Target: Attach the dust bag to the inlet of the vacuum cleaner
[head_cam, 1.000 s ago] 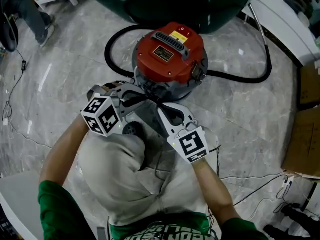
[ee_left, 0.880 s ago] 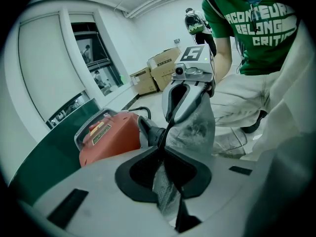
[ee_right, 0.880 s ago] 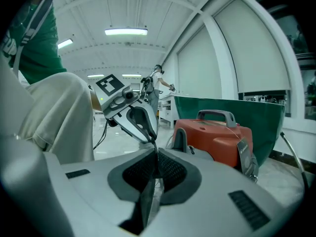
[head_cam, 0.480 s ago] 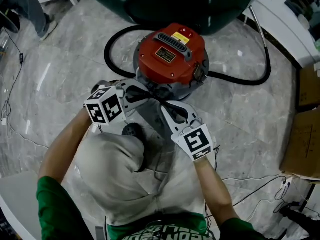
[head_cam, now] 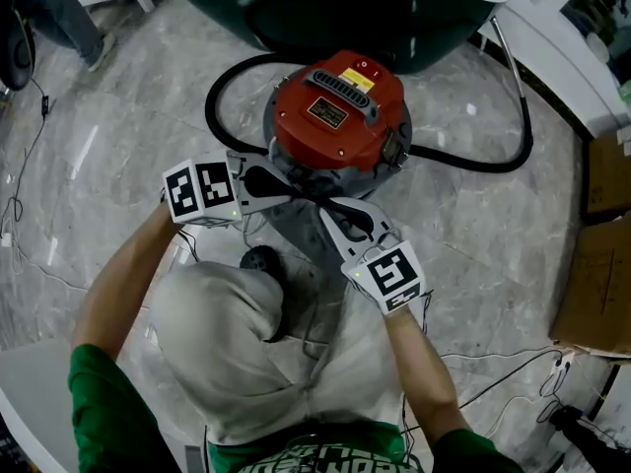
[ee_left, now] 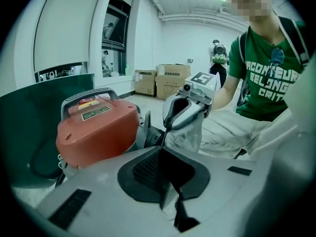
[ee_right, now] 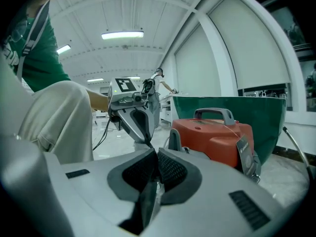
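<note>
Head view puts the pale grey cloth dust bag (head_cam: pixel 304 246) just in front of the red, drum-shaped vacuum cleaner (head_cam: pixel 337 116). Its mouth is raised to the near side of the machine's grey lower body, and the rest hangs down towards your pale-trousered knee (head_cam: pixel 222 333). You hold that mouth with both tools. The left gripper (head_cam: pixel 293 192) and the right gripper (head_cam: pixel 322 209) meet almost tip to tip there, and each gripper view shows its 2 jaws clenched on a thin edge of the cloth. In the left gripper view, a dark round fitting (ee_left: pixel 151 133) low on the vacuum, just beside the bag, looks like the inlet, though it is not plain to see.

You appear to be bringing the bag's opening up to the inlet, and it does not look seated yet. For the next move, keep both pinches firm, draw the 2 grips apart so the mouth opens round, line it up with the fitting and press it on evenly. With the grips this close together, the opening is probably too narrow to slip over.

Further out, the black hose (head_cam: pixel 210 104) loops round the vacuum on the grey marbled floor (head_cam: pixel 473 235), away from your work.
</note>
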### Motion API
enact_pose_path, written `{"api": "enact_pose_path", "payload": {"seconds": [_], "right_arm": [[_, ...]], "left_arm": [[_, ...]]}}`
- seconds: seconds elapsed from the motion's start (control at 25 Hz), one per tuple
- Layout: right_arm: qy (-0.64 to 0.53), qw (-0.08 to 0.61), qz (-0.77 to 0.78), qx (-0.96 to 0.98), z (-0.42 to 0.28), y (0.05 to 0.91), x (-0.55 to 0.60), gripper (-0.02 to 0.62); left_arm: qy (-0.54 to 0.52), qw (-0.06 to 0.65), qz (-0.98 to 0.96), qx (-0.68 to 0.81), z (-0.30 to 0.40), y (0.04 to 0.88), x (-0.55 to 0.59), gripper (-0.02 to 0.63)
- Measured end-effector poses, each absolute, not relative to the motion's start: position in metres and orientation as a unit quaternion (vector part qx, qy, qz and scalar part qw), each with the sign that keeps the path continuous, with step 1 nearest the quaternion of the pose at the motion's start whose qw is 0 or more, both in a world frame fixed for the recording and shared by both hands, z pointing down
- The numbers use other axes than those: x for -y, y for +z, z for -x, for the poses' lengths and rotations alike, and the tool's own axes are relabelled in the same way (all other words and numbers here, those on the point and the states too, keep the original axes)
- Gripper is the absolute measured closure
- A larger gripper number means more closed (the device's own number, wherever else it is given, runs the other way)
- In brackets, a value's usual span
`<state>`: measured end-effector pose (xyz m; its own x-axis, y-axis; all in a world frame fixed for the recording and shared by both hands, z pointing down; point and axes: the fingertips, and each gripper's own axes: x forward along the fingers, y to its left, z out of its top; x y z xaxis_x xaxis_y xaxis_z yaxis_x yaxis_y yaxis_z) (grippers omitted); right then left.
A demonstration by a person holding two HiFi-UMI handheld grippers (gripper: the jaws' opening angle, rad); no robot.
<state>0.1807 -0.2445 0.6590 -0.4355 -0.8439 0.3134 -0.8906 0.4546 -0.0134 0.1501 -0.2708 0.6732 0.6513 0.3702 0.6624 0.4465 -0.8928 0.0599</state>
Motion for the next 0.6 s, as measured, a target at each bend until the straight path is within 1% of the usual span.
{"api": "enact_pose_path", "payload": {"seconds": [0.16, 0.4, 0.6], "right_arm": [[0.092, 0.127, -0.514, 0.844, -0.184, 0.660, 0.245, 0.569], [0.109, 0.103, -0.542, 0.827, -0.199, 0.666, 0.240, 0.569], [0.097, 0.112, -0.532, 0.834, -0.195, 0.664, 0.252, 0.566]], "left_arm": [[-0.343, 0.057, 0.913, 0.214, -0.154, 0.671, 0.272, 0.591], [-0.339, 0.099, 0.908, 0.225, -0.170, 0.672, 0.267, 0.591], [-0.319, 0.084, 0.922, 0.202, -0.163, 0.676, 0.276, 0.591]]}}
